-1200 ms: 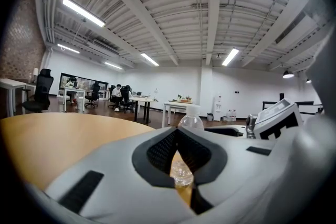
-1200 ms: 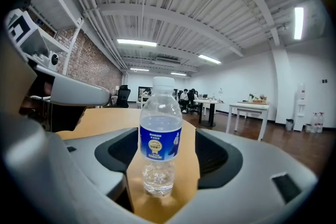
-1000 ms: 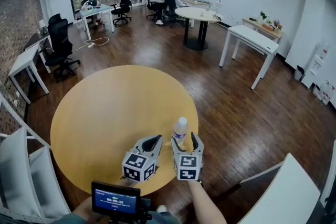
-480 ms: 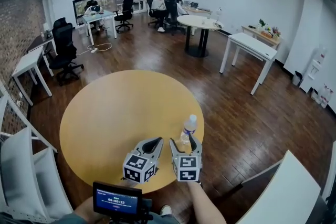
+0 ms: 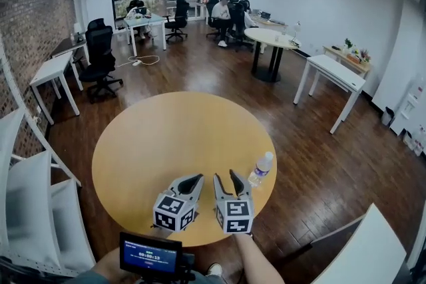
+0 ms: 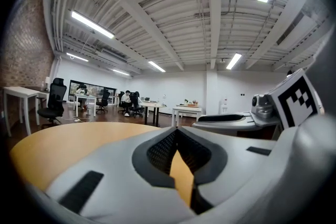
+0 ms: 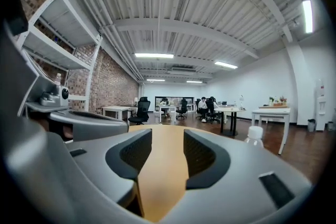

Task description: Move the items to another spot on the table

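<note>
A clear plastic water bottle [image 5: 261, 168] with a white cap stands upright near the right edge of the round yellow table [image 5: 166, 136]. My right gripper [image 5: 225, 176] hovers just left of it, apart from it; its jaws are closing with nothing between them. In the right gripper view only bare tabletop [image 7: 163, 165] shows between the pads of the right gripper [image 7: 167, 136], and the bottle's cap [image 7: 254, 134] peeks up at the right. My left gripper [image 5: 193, 178] sits beside it over the table's near part, shut and empty. In its own view the left gripper [image 6: 177, 134] has its pads meeting.
A small screen [image 5: 148, 254] is at my chest. White shelving [image 5: 26, 209] stands at the left and a white panel [image 5: 373, 249] at the lower right. Farther off are white desks [image 5: 336, 73], a round table [image 5: 269, 40], office chairs and seated people.
The bottle was between my right gripper's wide jaws a second ago; now it stands free to the gripper's right. The right jaws have narrowed, and the head view has shifted.
</note>
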Tool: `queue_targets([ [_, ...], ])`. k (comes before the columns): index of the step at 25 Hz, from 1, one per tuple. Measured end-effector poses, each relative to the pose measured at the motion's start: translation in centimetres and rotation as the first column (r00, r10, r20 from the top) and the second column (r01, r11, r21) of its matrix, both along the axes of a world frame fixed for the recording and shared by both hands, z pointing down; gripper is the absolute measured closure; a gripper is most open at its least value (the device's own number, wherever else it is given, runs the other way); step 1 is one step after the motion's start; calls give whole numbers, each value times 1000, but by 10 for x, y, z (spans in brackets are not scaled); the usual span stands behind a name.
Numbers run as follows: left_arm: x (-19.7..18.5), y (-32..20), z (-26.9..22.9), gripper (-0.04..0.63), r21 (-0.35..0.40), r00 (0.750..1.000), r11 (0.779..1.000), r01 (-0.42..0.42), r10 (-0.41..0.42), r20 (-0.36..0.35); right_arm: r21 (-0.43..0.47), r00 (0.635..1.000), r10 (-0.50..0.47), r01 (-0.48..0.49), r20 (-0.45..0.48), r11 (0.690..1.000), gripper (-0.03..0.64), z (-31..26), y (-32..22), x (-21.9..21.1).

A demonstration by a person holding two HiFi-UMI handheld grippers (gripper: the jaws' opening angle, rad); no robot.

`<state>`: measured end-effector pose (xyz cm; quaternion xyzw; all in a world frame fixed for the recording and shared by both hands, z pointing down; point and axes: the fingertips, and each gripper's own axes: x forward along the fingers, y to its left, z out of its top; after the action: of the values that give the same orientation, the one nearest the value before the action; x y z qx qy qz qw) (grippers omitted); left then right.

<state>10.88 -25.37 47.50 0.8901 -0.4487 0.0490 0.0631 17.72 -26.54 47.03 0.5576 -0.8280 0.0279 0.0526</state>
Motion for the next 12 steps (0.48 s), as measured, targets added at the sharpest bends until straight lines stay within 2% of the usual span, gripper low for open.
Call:
queue_targets([
  [3,-37,-3,-8,583,15,998,998,61,-61,-2,22,999,-51,50,16,998,462,-13,-3,-34],
  [6,-73,-2,-17,583,48,994,993,109,-110,19,50,993,-110,108,35,993,514,-27,-3,-73],
  [12,-145,6,-34,583,98,975,972,215,-218,29,81,964,-259,253,61,964,588,-44,10,-158],
])
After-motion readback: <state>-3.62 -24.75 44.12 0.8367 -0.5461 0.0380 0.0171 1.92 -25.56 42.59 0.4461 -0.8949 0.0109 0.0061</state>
